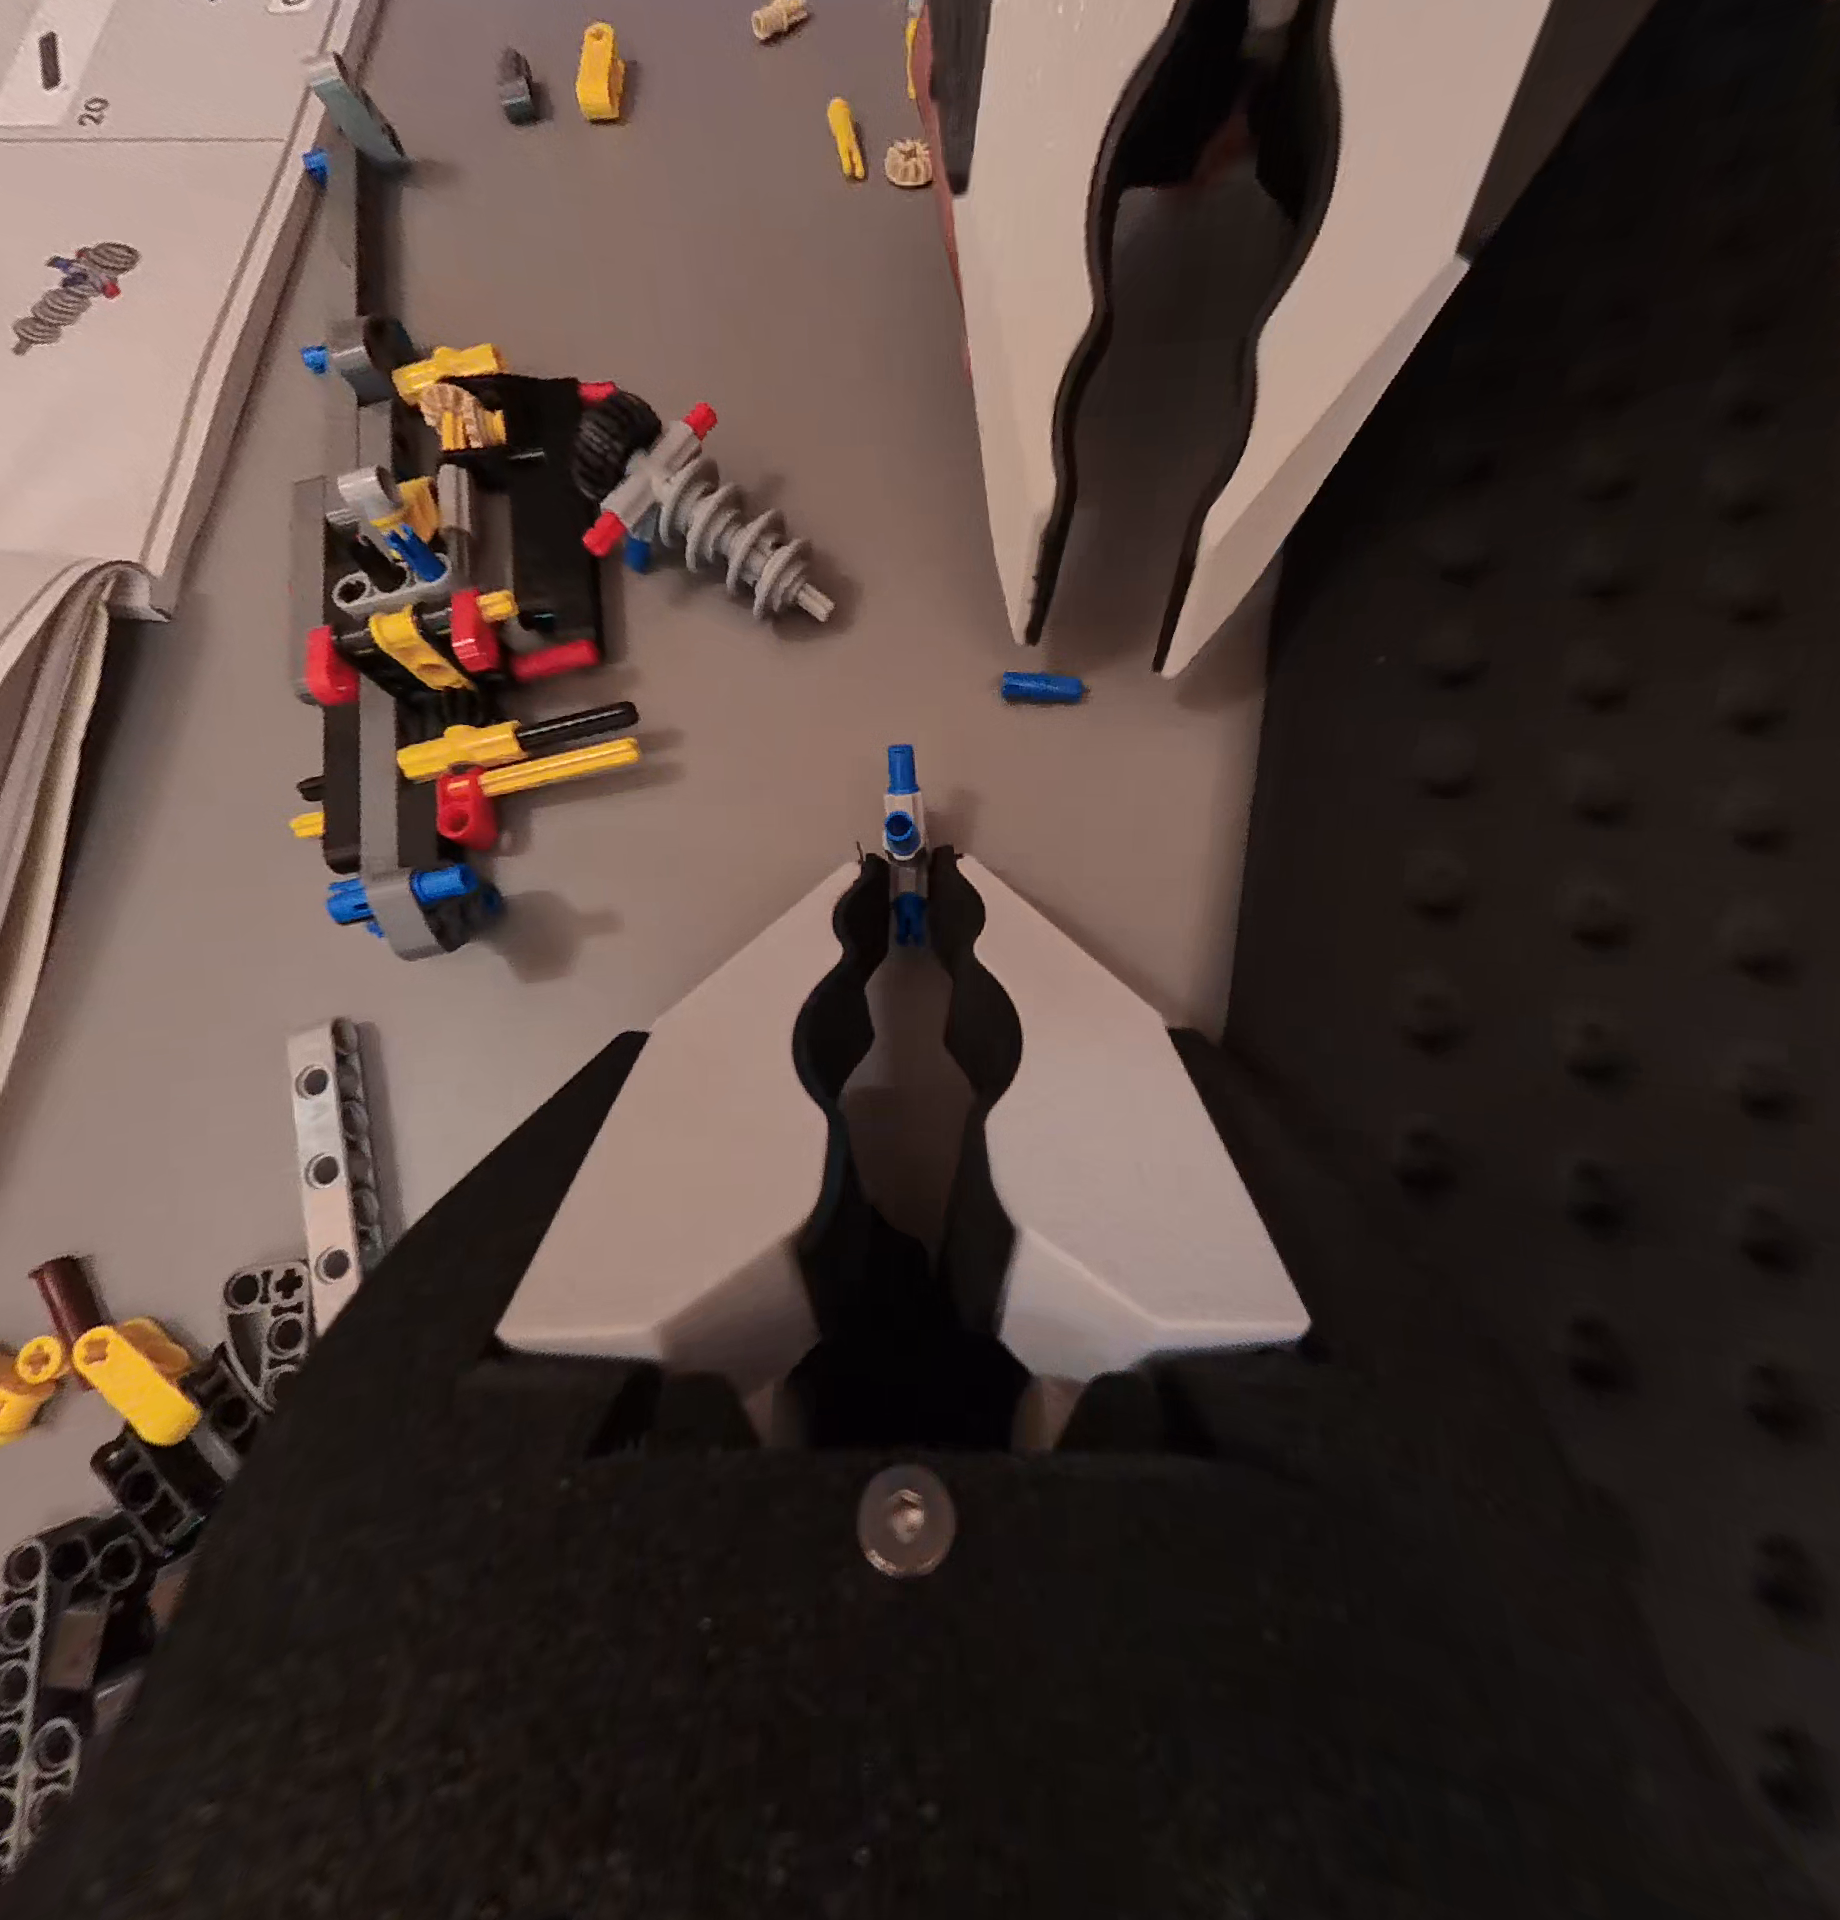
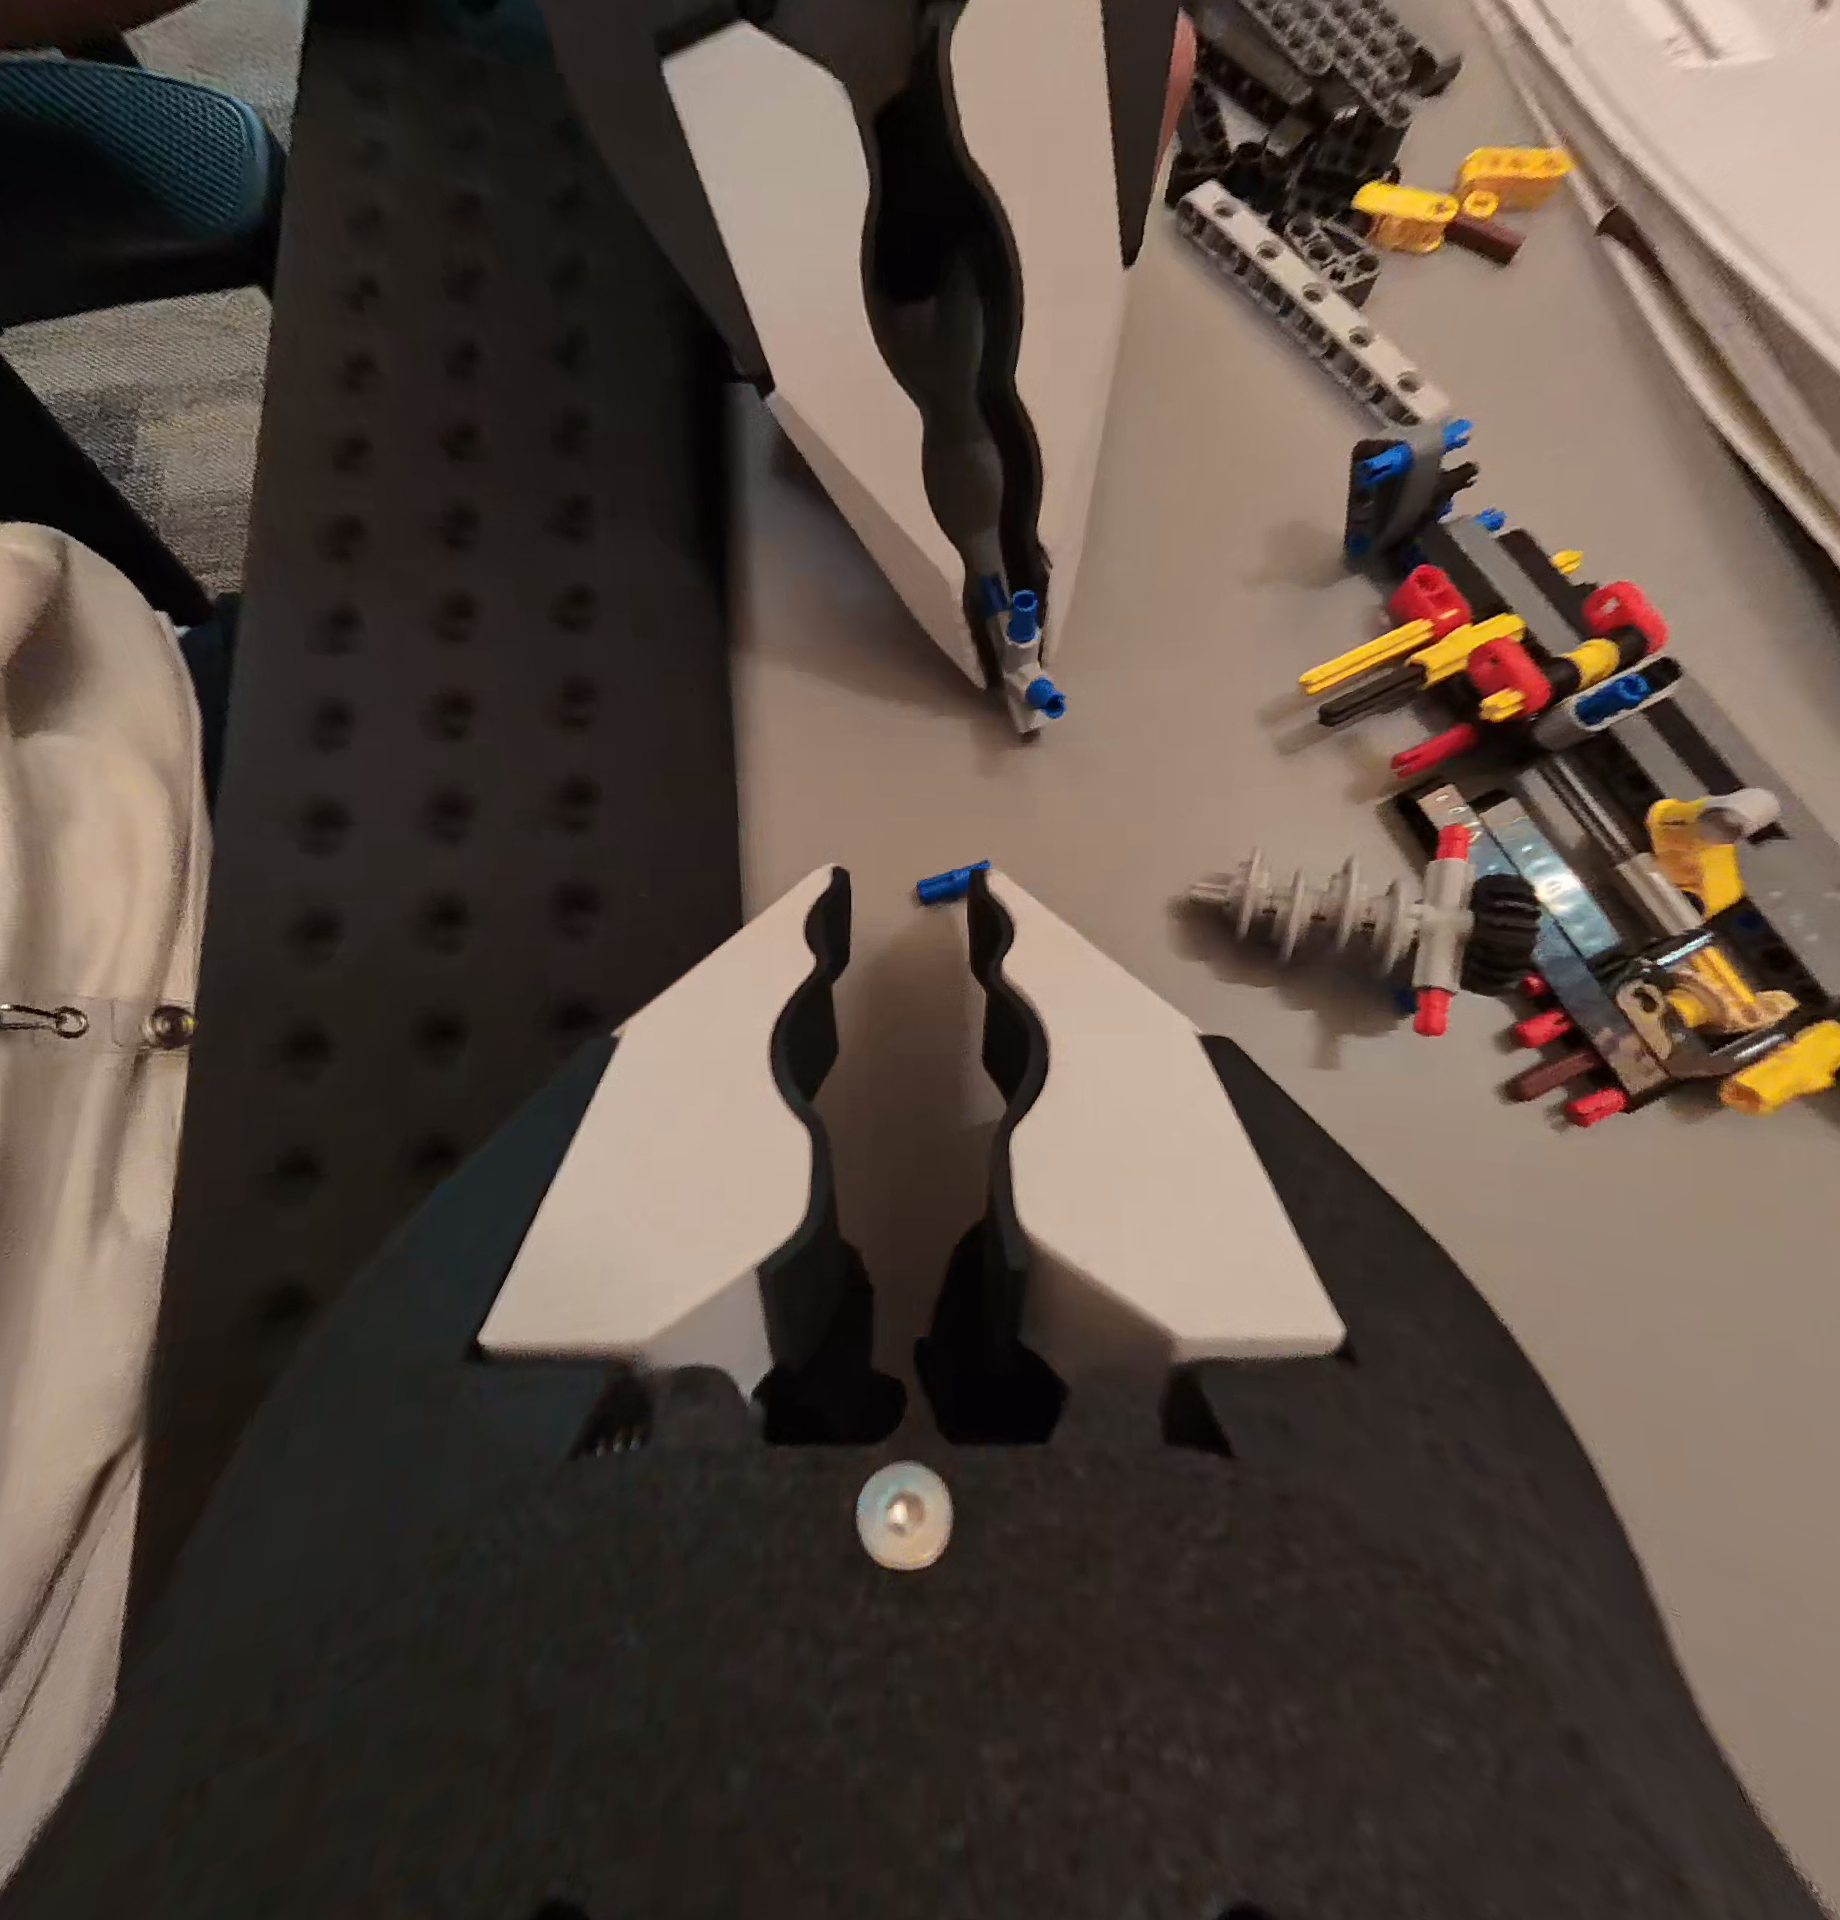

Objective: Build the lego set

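On the grey table, both tongs low over the parts:
Left gripper (image 1: 905,868): jaws nearly closed, clamped on a small grey connector with blue pins (image 1: 903,821); connector sticks out past the tips, just above the table (image 1: 770,260).
Left gripper pose: pointed steeply down, tips close to the surface; seen in the right wrist view coming in from the top, tips at (image 2: 1009,675).
Right gripper (image 2: 908,883): jaws parted by a narrow gap, nothing held.
Right gripper contact: loose blue pin (image 2: 952,883) lies at the right fingertip; touching or not cannot be told.
Right gripper pose: tilted down toward the table, tips just beside the pin, facing the left gripper.
Blue pin: flat on the table between the two grippers.
Partial build (image 1: 448,613): black, grey, yellow and red assembly, well to the side.
Grey screw piece (image 1: 734,540): lies beside the build.
Loose parts (image 1: 95,1382): piled near the table edge.
Instruction booklet (image 1: 95,343): open beyond the build.
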{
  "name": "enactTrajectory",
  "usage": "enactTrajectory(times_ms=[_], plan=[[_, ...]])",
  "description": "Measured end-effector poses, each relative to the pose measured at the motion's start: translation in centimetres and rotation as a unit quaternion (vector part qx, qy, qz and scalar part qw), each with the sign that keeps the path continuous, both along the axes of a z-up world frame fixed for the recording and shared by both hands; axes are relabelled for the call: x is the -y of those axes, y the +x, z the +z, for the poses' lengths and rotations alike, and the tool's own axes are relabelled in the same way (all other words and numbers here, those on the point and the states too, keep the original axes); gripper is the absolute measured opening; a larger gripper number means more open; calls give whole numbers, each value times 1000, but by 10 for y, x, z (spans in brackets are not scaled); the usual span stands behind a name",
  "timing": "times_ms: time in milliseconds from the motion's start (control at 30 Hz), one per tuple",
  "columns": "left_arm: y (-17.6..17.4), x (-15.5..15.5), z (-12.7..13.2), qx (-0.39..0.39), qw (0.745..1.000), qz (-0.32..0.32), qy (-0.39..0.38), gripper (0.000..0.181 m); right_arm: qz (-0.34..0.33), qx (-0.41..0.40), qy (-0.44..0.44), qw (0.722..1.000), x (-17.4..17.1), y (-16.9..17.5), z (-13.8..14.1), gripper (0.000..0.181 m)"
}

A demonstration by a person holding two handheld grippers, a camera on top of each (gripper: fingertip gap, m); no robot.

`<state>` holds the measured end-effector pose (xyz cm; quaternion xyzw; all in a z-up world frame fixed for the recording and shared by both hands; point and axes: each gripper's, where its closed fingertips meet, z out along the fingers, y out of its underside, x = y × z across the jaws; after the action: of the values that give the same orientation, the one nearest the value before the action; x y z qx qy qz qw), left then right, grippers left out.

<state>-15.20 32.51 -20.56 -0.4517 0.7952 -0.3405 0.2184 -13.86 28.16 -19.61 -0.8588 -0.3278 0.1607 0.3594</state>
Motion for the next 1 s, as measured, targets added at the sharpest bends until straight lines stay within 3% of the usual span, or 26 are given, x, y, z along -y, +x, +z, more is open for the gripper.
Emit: enactTrajectory(times_ms=[300,467,667,800,933,1000], plan=[[-3,-4,-3,-14,1000,17,-8,6,9,31,-5,999,-8,3,-11,20],[-7,-2,-1,-13,999,30,-25,26,15,37,0,999,-8,4,-11,15],[-6,-13,30,44,995,82,-42,30,1,24,41,999,-14,5,-2,15],[6,-9,71,80,973,143,-164,20,-25,-12,187,982,-29,6,47,15],[15,7,80,52,942,147,-297,19,-49,10,305,951,-35,8,82,14],[16,10,88,61,925,132,-352,15,-50,14,323,945,-34,7,88,14]])
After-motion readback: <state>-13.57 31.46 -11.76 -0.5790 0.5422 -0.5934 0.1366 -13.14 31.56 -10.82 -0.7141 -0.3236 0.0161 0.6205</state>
